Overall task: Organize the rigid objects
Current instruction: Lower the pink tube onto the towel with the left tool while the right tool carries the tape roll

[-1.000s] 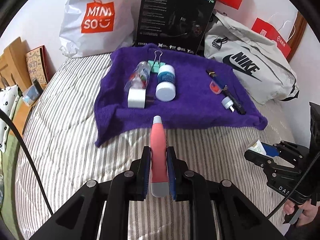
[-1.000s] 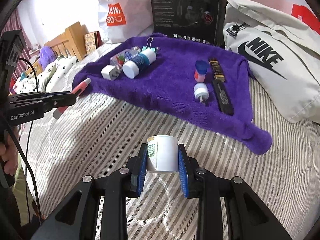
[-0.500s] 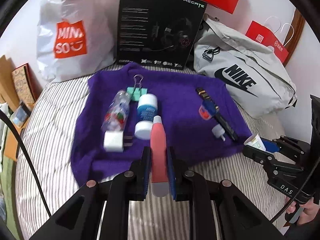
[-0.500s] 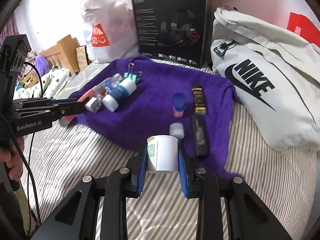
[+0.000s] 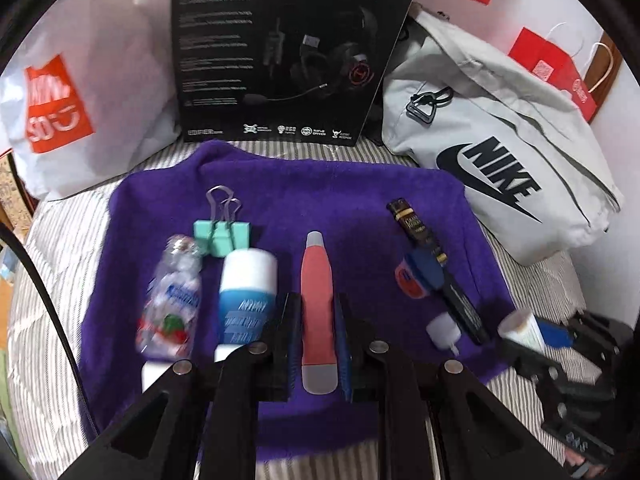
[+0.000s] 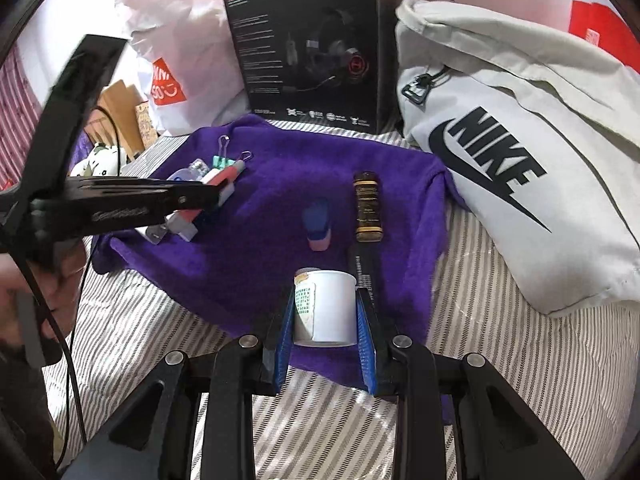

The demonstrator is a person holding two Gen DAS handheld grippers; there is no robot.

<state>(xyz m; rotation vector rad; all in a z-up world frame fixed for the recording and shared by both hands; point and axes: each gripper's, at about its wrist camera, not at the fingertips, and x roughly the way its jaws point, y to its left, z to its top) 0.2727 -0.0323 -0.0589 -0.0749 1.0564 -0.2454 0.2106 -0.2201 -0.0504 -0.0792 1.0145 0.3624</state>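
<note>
My left gripper [image 5: 317, 300] is shut on a pink tube with grey ends [image 5: 317, 300], held over the purple towel [image 5: 340, 200] between a white and blue bottle [image 5: 246, 292] and a small blue-capped jar [image 5: 416, 276]. My right gripper [image 6: 325, 312] is shut on a white cup-like jar [image 6: 326, 304] above the towel's [image 6: 280, 168] near edge. On the towel also lie a clear bottle [image 5: 172, 292], a mint binder clip [image 5: 221, 232], a dark tube with gold bands [image 6: 367, 208], a black pen [image 5: 464, 312] and a small white cap [image 5: 443, 330]. The left gripper's arm [image 6: 120, 200] crosses the right wrist view.
A black headset box [image 5: 288, 48], a white Miniso bag [image 5: 80, 80] and a grey Nike bag [image 5: 500, 160] stand along the back. Red paper bags [image 5: 560, 72] lean at far right. Striped bedding [image 6: 500, 360] surrounds the towel. A hand [image 6: 24, 292] holds the left gripper's handle.
Both grippers have moved forward over the towel with their objects still held. The pink tube now hangs between the bottle and the jar row; the white jar reaches the towel's near edge.
</note>
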